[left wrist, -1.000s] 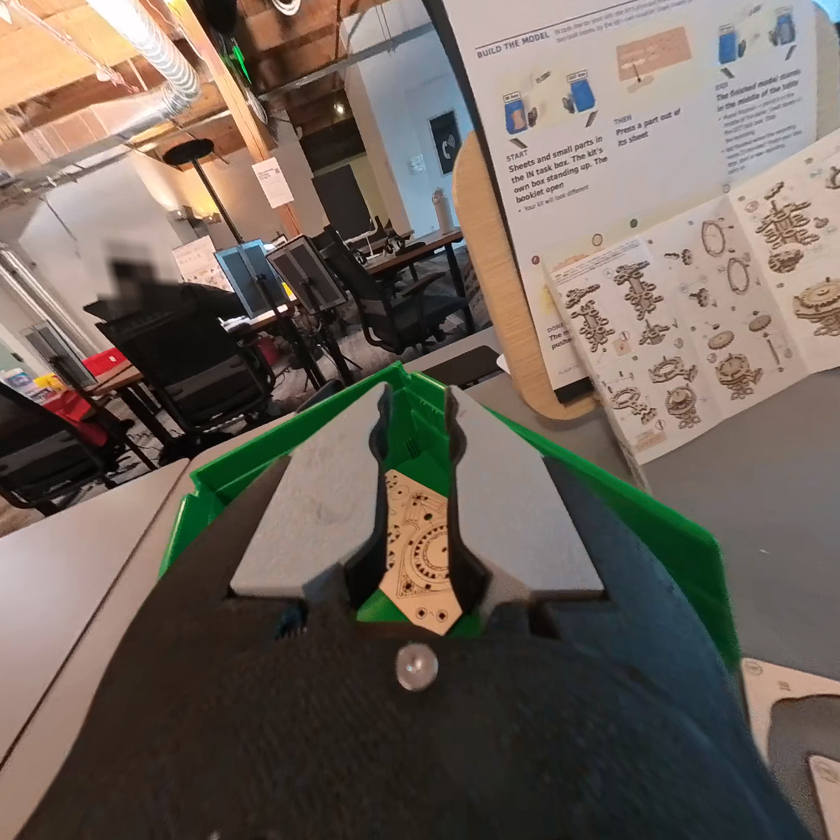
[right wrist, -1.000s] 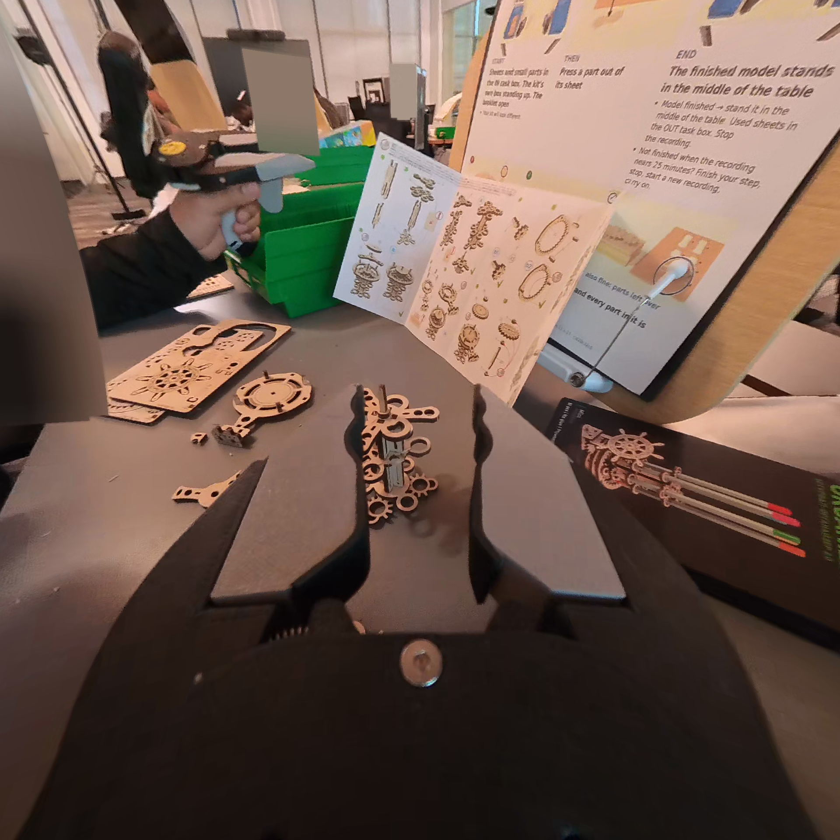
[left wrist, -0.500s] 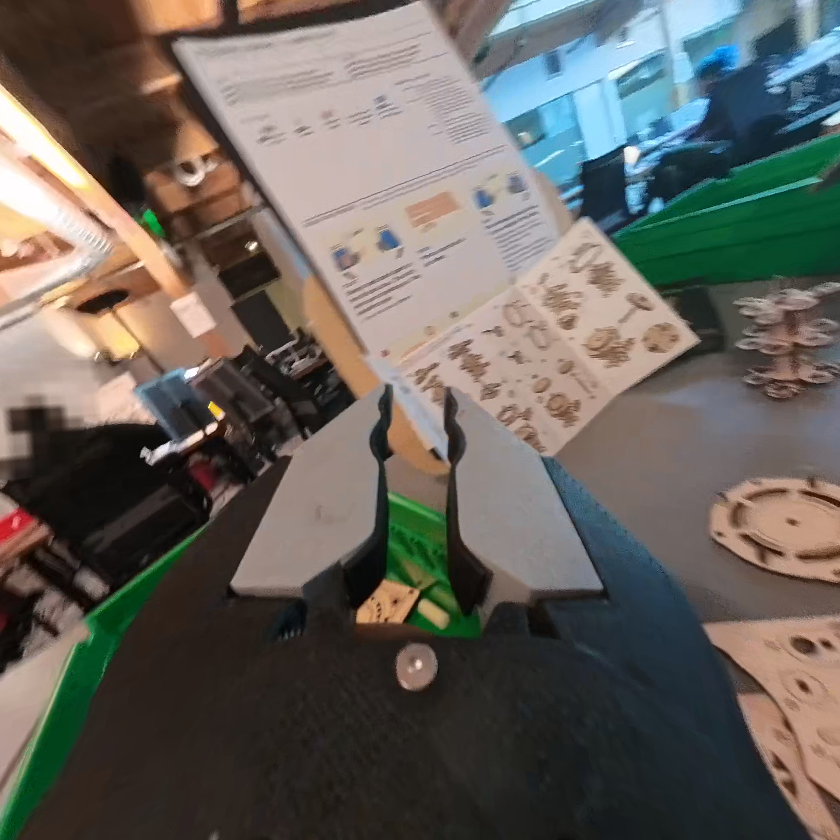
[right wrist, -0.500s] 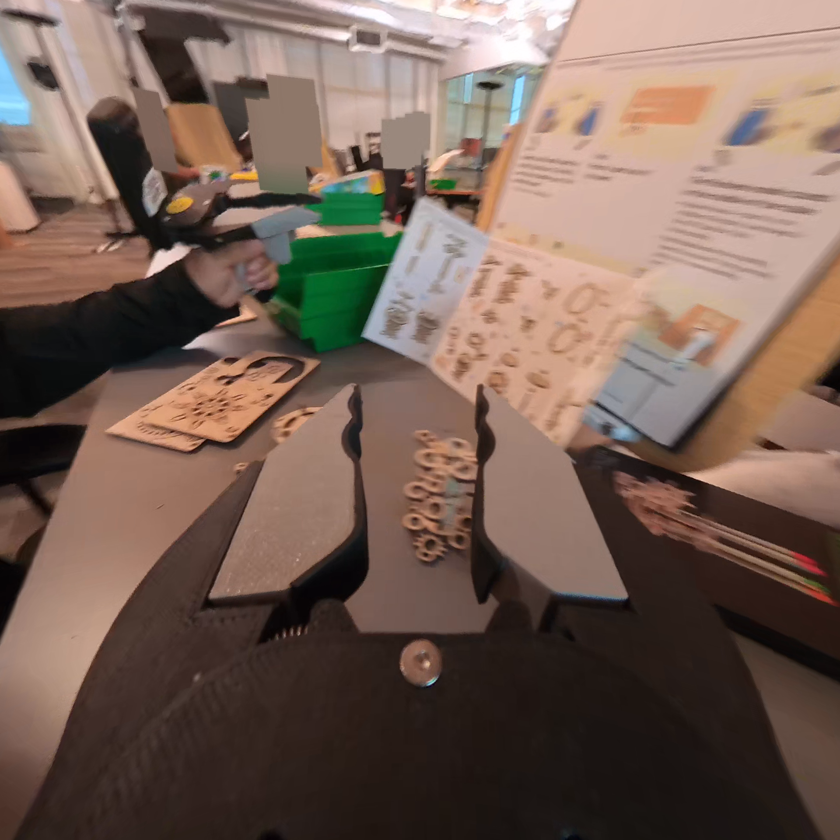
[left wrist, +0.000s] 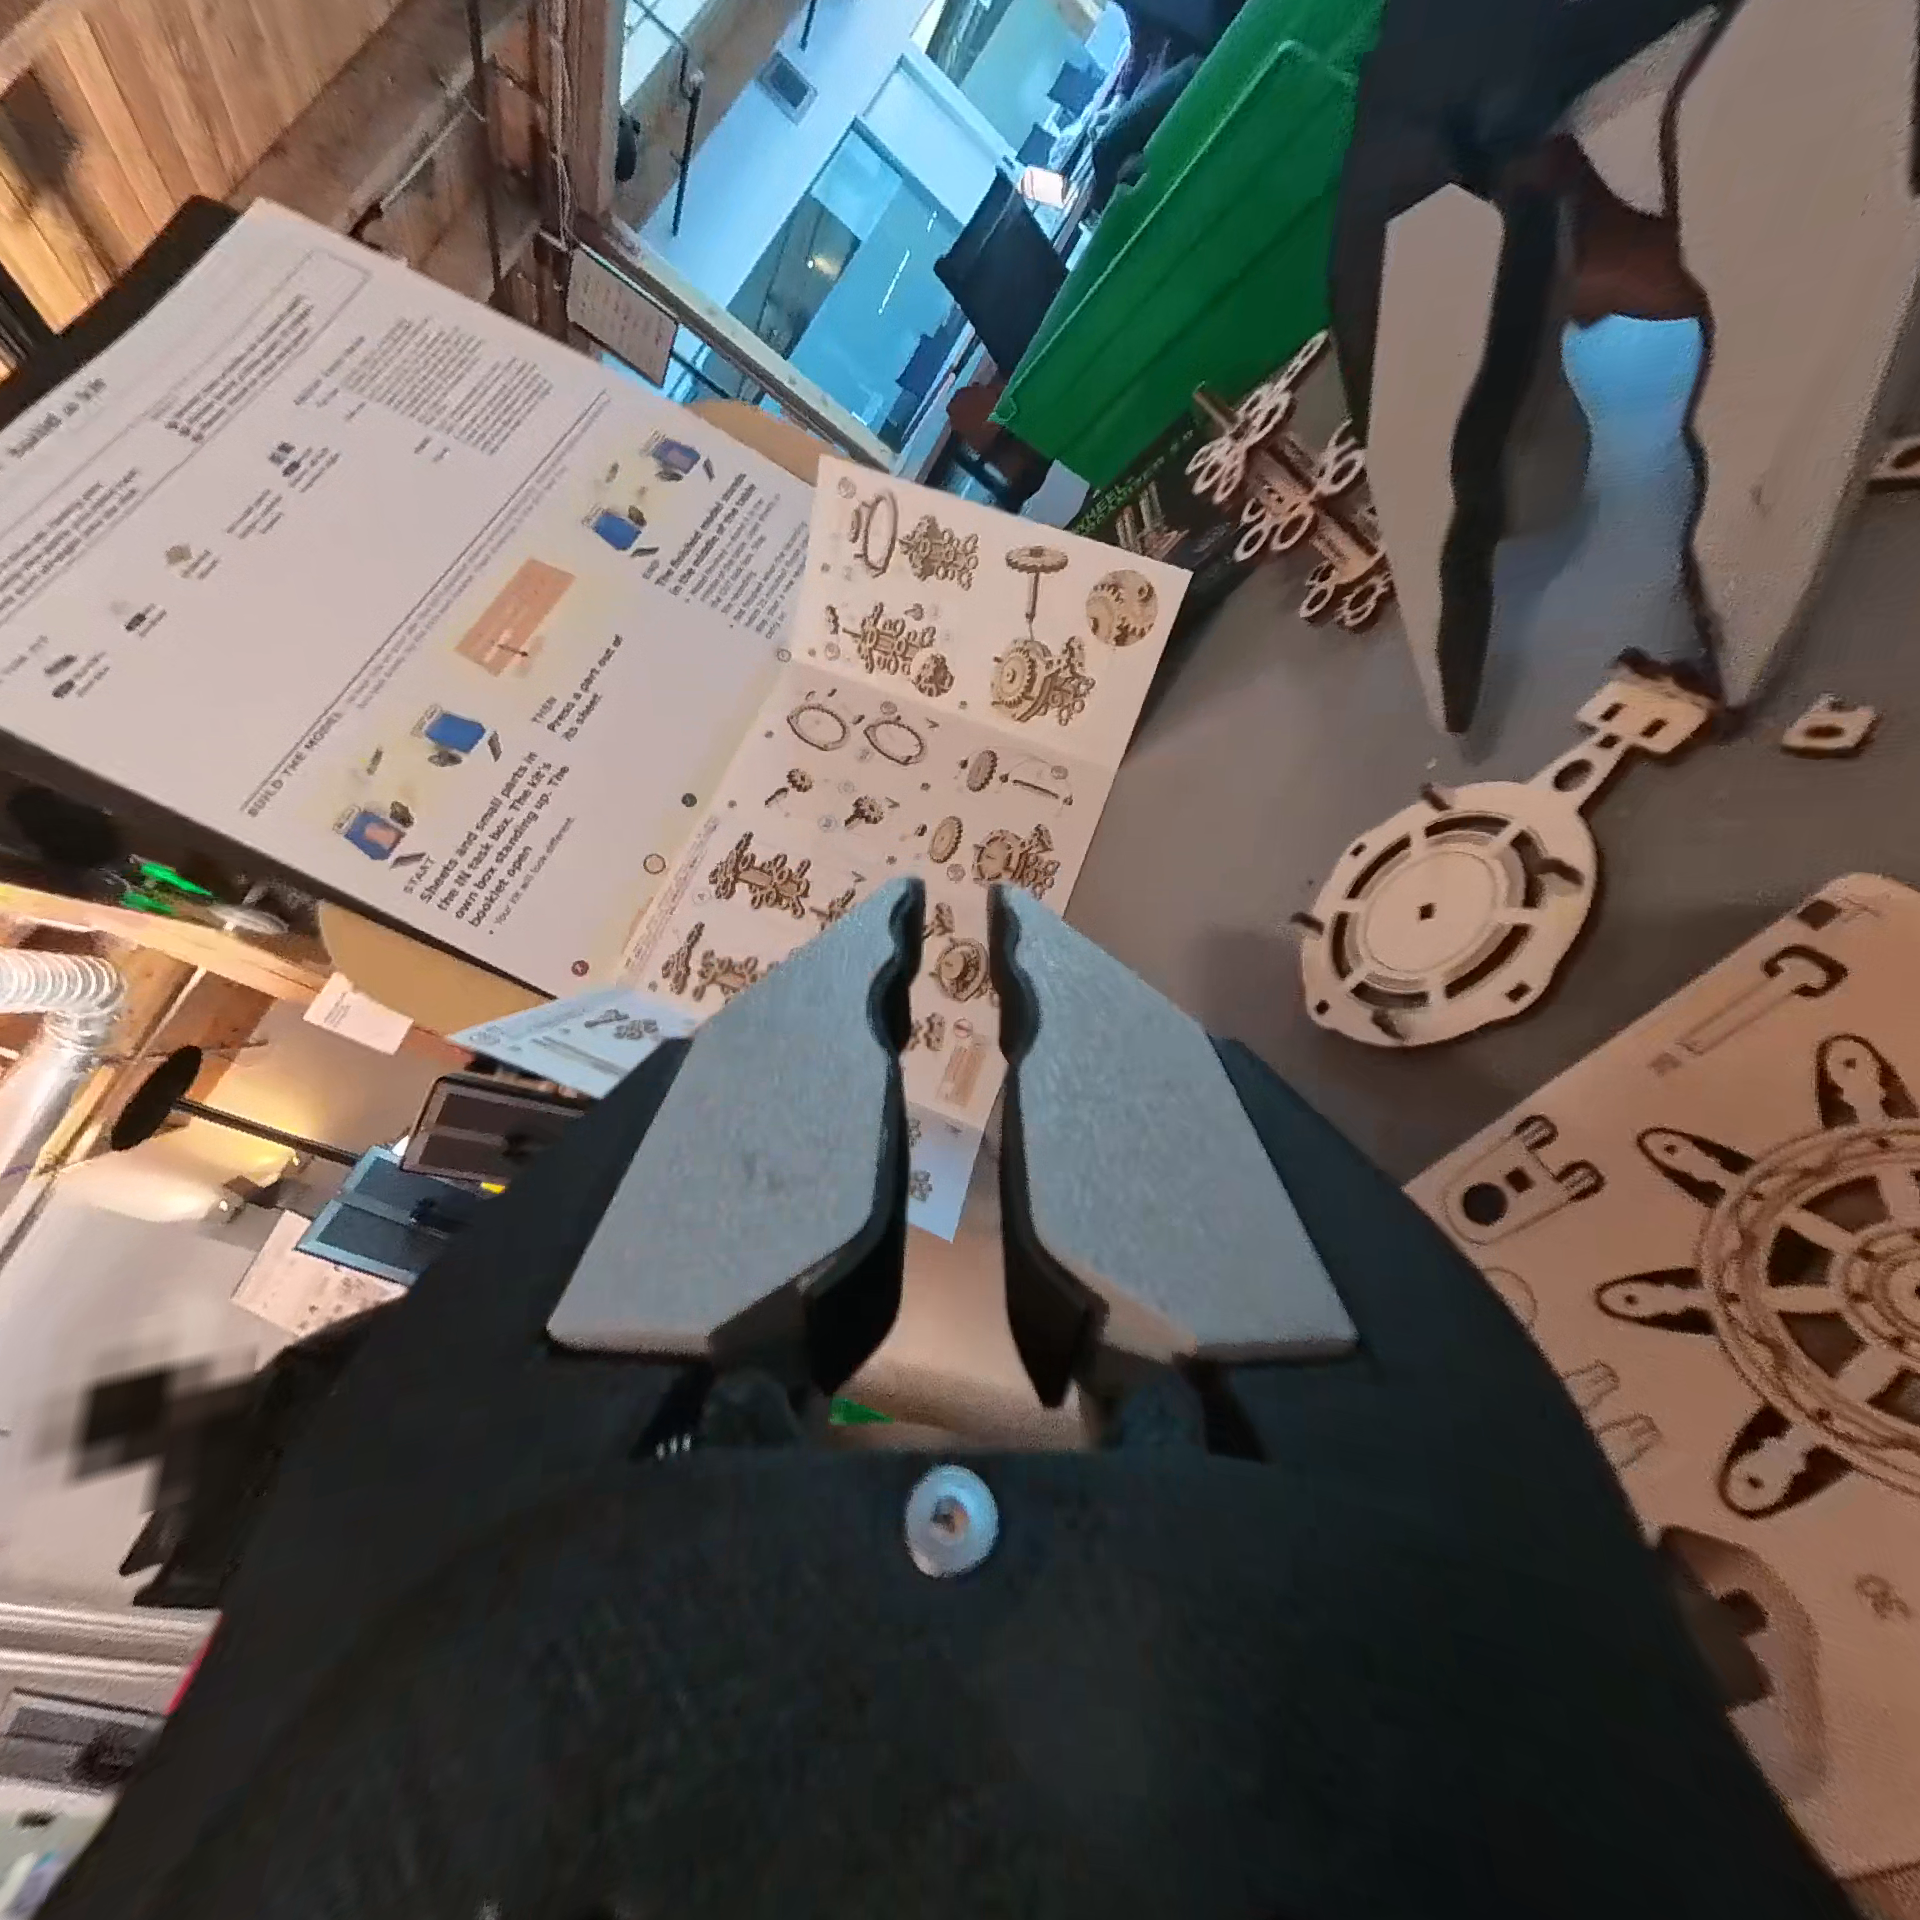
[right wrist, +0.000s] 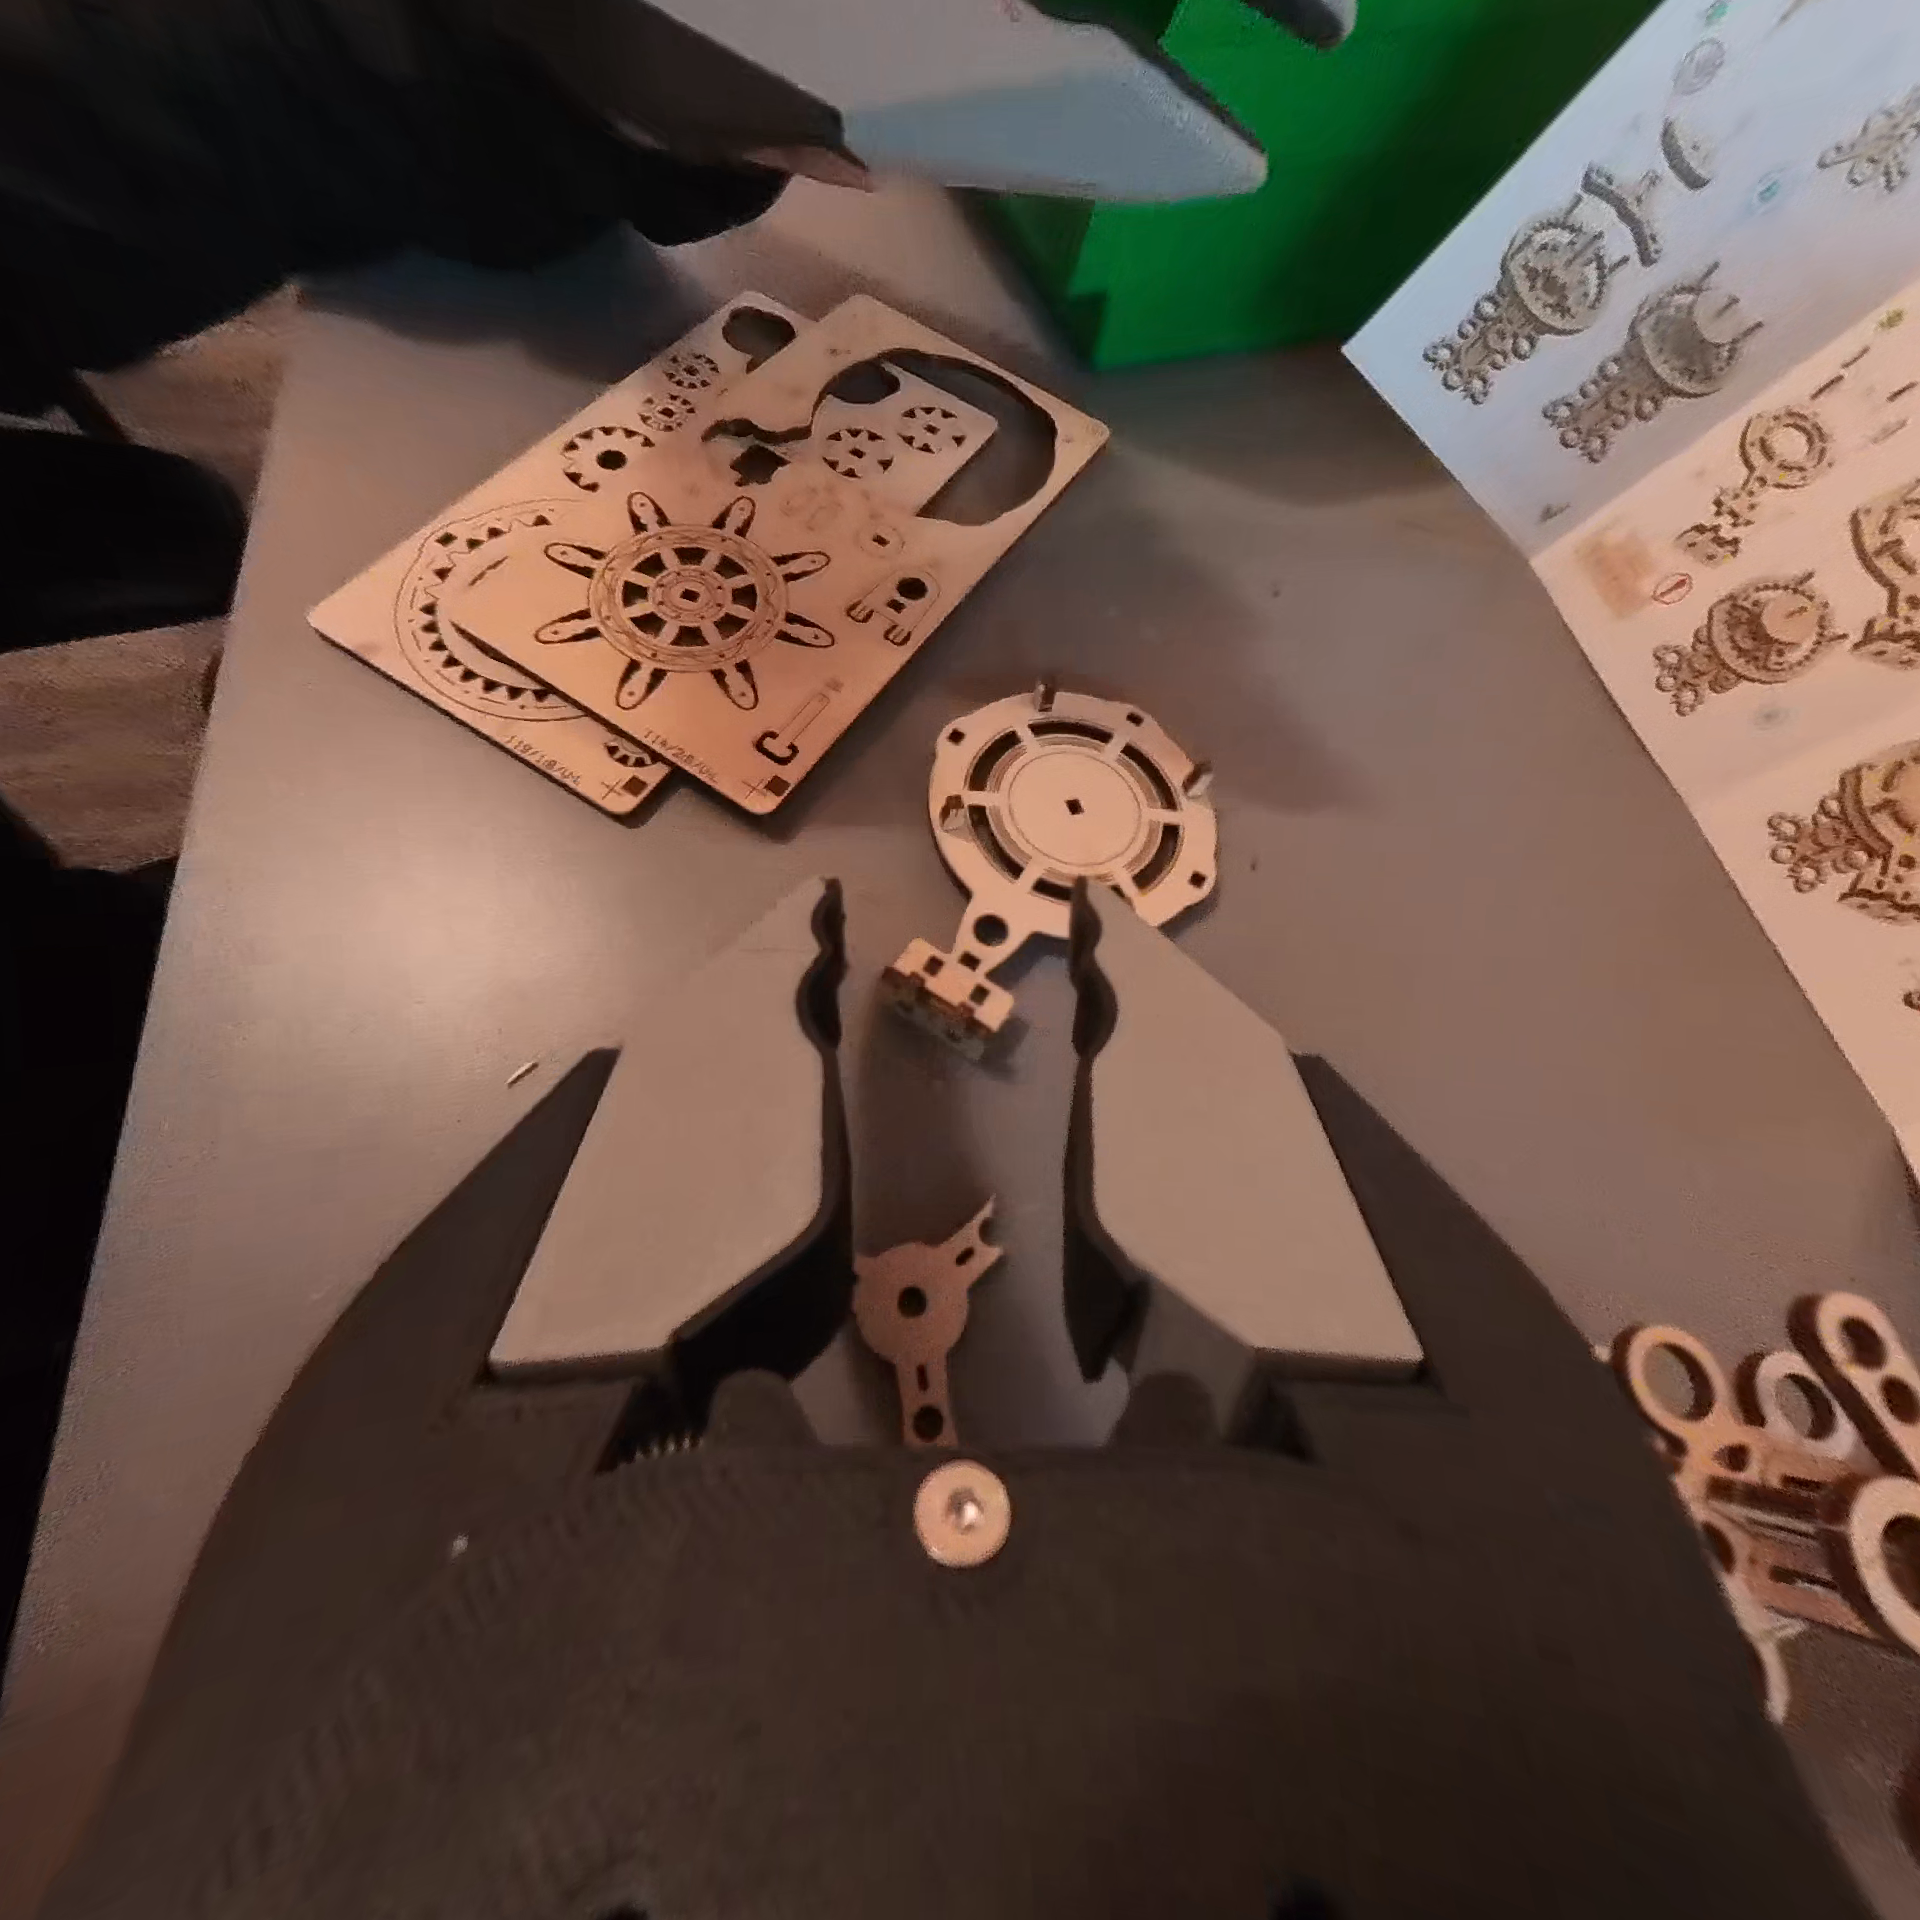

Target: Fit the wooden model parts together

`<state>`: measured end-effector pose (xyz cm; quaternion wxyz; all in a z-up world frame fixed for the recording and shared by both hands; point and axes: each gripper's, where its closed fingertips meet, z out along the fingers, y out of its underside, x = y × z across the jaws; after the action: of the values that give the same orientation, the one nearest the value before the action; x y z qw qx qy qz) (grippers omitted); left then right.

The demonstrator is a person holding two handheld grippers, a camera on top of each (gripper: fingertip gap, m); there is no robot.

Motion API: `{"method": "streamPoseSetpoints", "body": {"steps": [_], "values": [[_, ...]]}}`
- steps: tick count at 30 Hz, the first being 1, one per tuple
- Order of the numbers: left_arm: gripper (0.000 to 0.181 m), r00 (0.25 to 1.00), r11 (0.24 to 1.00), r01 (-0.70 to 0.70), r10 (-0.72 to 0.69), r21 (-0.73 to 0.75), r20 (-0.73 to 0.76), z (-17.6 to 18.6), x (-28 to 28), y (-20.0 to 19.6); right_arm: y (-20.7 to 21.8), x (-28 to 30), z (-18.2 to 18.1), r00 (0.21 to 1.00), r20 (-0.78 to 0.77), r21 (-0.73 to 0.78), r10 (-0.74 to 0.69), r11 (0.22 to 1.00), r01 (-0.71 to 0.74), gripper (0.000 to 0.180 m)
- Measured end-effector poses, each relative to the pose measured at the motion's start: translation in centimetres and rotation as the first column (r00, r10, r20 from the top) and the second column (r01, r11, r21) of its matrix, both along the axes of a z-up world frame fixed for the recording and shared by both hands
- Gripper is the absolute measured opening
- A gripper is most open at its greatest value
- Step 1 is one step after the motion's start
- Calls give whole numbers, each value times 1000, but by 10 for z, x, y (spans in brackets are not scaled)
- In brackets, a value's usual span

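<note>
A round wooden disc part with a stem (right wrist: 1070, 810) lies flat on the grey table. My right gripper (right wrist: 956, 914) is open and points down, and the block at the stem's end sits between its fingertips without touching them. A small flat wooden piece (right wrist: 925, 1320) lies between the fingers near their base. In the left wrist view the right gripper (left wrist: 1590, 701) stands over the stem end of the disc part (left wrist: 1444, 914). My left gripper (left wrist: 951, 914) is narrowly open and empty, held above the table. Two overlapping part sheets (right wrist: 707, 561) lie to the left.
A built wooden sub-model (right wrist: 1787, 1455) stands at the right, also in the left wrist view (left wrist: 1288, 520). A green box (right wrist: 1195, 260) is at the back. The folded booklet (left wrist: 935, 727) leans against the instruction board (left wrist: 364, 520). The left gripper's fingers (right wrist: 1039, 135) show at the top. Some 12 cm of space lies between my two pairs of fingers.
My left gripper swung away from the green box to above the table. My right gripper left the sub-model, moved left and tipped down over the disc part's stem.
</note>
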<state>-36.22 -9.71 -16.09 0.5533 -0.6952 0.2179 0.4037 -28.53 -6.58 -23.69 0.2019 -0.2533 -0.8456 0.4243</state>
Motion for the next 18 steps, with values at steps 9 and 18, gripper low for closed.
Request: {"method": "streamPoseSetpoints", "body": {"steps": [9, 18], "values": [[8, 999, 999, -35, 35, 10, 36, -1, -12, -5, 6, 0, 9, 998, 69, -137, 9, 991, 0, 39], [8, 998, 999, -35, 35, -12, 56, -7, -15, -3, 8, 4, 5, 994, 99, -148, 36, 989, -21, 38]]}}
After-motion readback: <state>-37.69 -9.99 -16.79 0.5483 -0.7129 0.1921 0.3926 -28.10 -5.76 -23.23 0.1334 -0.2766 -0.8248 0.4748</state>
